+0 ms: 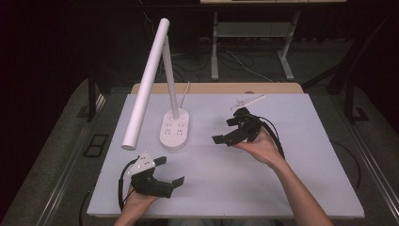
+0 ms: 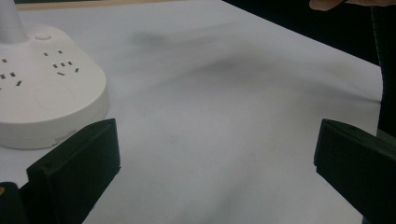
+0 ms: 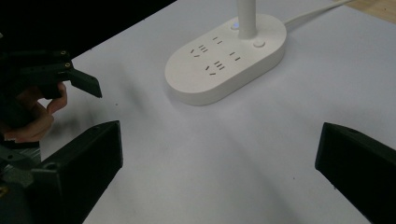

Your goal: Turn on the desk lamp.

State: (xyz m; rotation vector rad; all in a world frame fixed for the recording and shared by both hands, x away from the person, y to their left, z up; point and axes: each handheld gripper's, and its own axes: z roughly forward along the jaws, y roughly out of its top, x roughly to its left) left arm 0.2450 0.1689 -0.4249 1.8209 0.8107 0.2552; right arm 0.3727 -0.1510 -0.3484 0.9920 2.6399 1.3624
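A white desk lamp stands on the white table (image 1: 291,179); its oval base (image 1: 174,128) carries socket holes and two round buttons (image 3: 258,44), and its long tube head (image 1: 144,84) slants down to the left. My left gripper (image 1: 168,171) rests near the front left edge, open, nothing between its jaws, with the lamp base (image 2: 44,88) ahead to its left. My right gripper (image 1: 226,130) is held above the table right of the base, open and empty, facing the lamp base (image 3: 224,60).
A white cord (image 1: 184,92) runs from the lamp base toward the table's back edge. Black cables (image 1: 275,134) trail from the right gripper. Behind the table are desk legs (image 1: 214,47) and cables on a dark floor.
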